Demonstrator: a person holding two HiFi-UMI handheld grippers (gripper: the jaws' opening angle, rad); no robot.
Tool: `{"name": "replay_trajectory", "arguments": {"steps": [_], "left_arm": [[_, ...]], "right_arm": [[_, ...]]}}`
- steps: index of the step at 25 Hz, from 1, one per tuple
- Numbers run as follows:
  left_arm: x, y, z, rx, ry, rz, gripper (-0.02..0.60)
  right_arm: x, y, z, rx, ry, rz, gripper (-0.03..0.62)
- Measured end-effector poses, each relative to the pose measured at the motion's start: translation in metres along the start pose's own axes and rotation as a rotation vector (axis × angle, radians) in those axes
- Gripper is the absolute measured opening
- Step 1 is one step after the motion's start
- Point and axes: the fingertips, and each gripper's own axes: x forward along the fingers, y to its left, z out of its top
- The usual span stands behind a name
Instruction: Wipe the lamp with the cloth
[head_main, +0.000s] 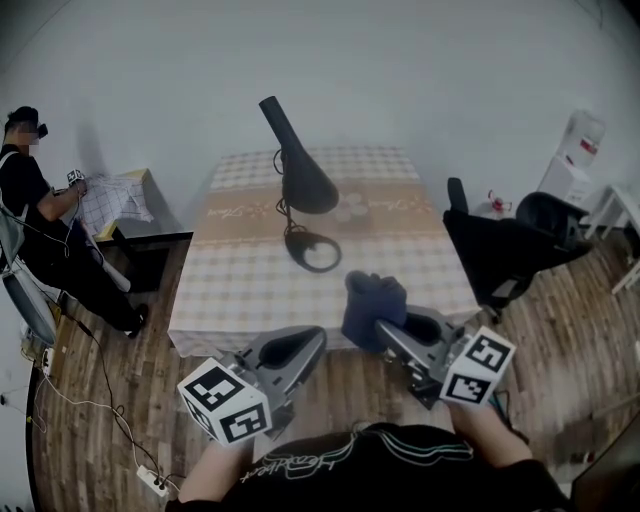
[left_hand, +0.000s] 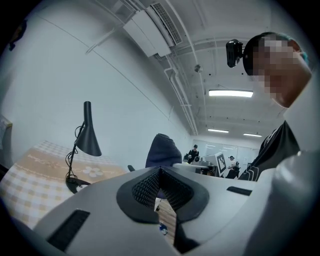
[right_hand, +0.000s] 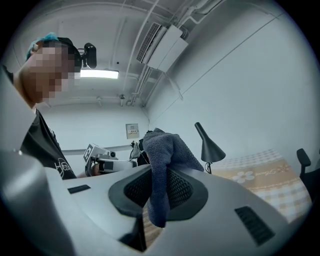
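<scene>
Right gripper (right_hand: 159, 176) clamps cloth (right_hand: 170, 147), clearest in its view.

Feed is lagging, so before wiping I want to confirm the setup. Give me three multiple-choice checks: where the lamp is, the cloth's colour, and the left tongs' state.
1. The lamp stands: A on a shelf; B on the table; C on a stool.
2. The cloth is: A white; B red; C dark blue.
3. The left tongs are: A shut, empty; B shut on the cloth; C wide open.

Key: B, it rests on the checked tabletop. C, dark blue fabric hangs from the right tongs. A, they meet with nothing between them.
</scene>
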Motion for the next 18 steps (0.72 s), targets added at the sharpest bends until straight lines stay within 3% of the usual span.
{"name": "replay_trajectory", "arguments": {"steps": [18], "left_arm": [[0.019,0.006,-0.004,-0.003,0.023,0.033,-0.002]], "right_arm": [[-0.004,-0.020,-0.006,0.032,0.017,0.039,0.057]]}}
